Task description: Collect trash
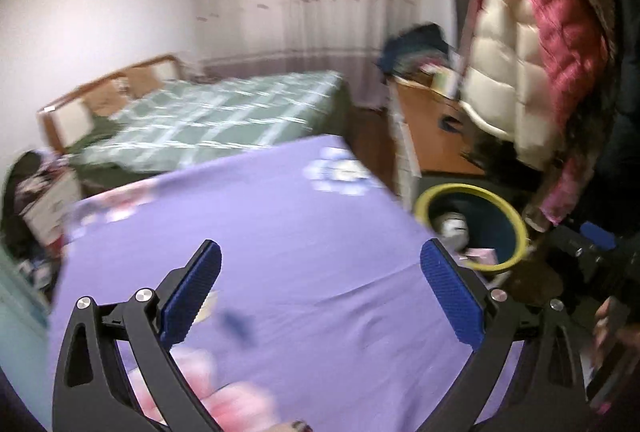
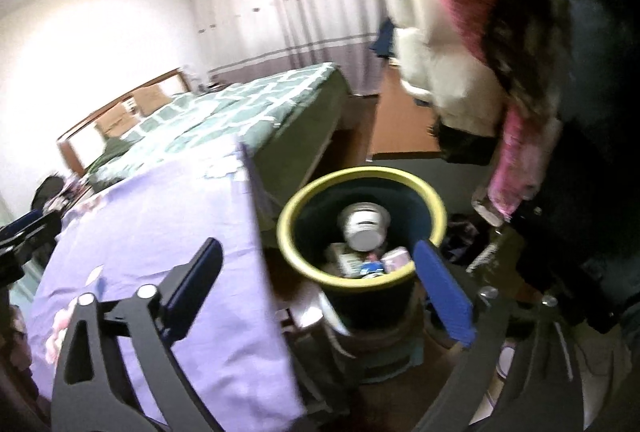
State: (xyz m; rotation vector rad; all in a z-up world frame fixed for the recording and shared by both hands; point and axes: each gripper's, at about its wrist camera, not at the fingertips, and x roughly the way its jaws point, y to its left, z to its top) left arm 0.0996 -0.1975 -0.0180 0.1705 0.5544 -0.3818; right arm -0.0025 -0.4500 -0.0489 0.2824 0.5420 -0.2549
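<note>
A dark bin with a yellow rim (image 2: 362,174) stands on the floor beside the purple bedspread (image 2: 160,232). Inside it lie a white cup (image 2: 364,226) and several wrappers (image 2: 372,262). My right gripper (image 2: 320,272) hangs just above and in front of the bin, wide open, nothing between its blue pads (image 2: 444,296). In the left wrist view my left gripper (image 1: 320,272) is wide open and empty over the purple bedspread (image 1: 300,232). The bin's yellow rim (image 1: 516,216) shows to its right with white trash (image 1: 454,228) inside. A small dark blue scrap (image 1: 238,326) lies on the bedspread between the fingers.
A bed with a green checked cover (image 1: 224,112) lies beyond. Quilted white and red jackets (image 1: 532,44) hang at the right over a wooden desk (image 1: 436,124). Curtains (image 2: 304,4) cover the far wall. Clutter sits at the left edge (image 1: 36,200).
</note>
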